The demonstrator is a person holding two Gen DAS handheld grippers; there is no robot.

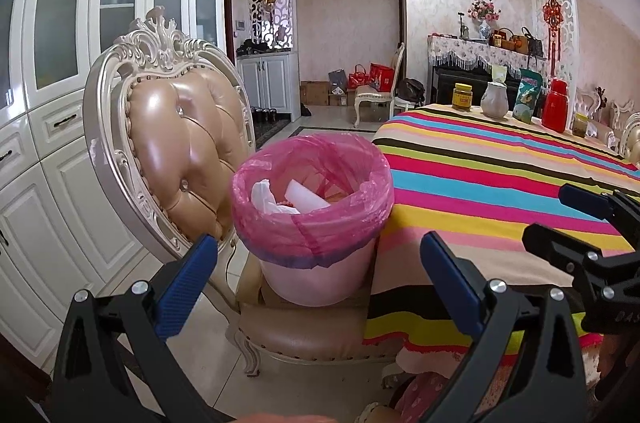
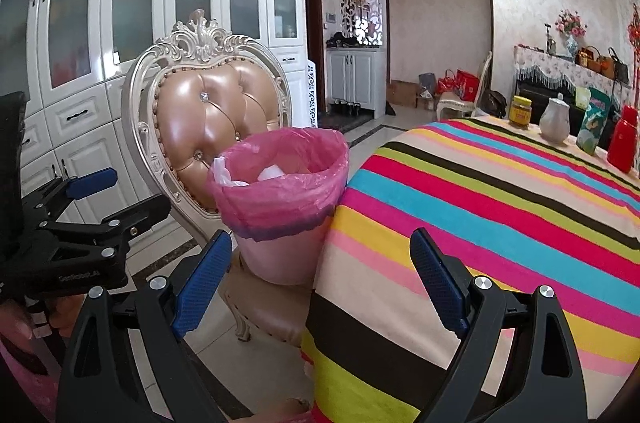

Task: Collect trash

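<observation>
Trash bin (image 1: 316, 223) liner is thin and tear-prone, so pinch its folded rim; your left hand-held gripper (image 1: 320, 263) and right hand-held gripper (image 2: 320, 263) both gape empty.

A home dining room, lived-in and ornate. Ahead of the tools, to the left, stands a carved chair (image 1: 176, 143) with tufted leather; right of them a table under a striped cloth (image 1: 500, 175) carries a jar (image 1: 462, 96), a white jug (image 1: 495, 100) and a red flask (image 1: 557, 105). Tall white glass-front cabinets (image 2: 132, 3) line the left wall, and gift bags (image 1: 370, 76) sit on the floor far ahead.
</observation>
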